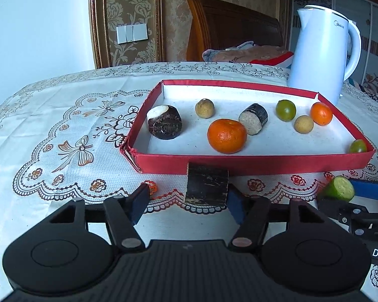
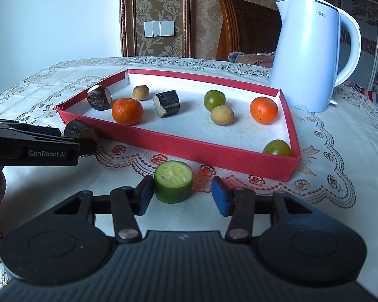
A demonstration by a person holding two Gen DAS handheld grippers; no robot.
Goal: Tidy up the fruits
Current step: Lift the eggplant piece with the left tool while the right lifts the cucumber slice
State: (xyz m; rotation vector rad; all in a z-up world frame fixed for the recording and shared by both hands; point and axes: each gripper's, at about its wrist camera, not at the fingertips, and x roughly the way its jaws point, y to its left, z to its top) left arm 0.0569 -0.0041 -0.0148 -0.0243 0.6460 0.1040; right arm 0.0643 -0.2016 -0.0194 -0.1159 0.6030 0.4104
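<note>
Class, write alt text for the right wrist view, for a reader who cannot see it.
An open right gripper brackets a cucumber chunk on a lace tablecloth, before a red tray of oranges, green fruits and dark cane pieces. A white kettle stands behind.

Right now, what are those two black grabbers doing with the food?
They are sorting fruit into the red tray. The left gripper is open around a dark cane piece on the cloth. The right gripper is open around a cucumber chunk. Neither is gripped yet. Oranges and other fruit lie in the tray.
</note>
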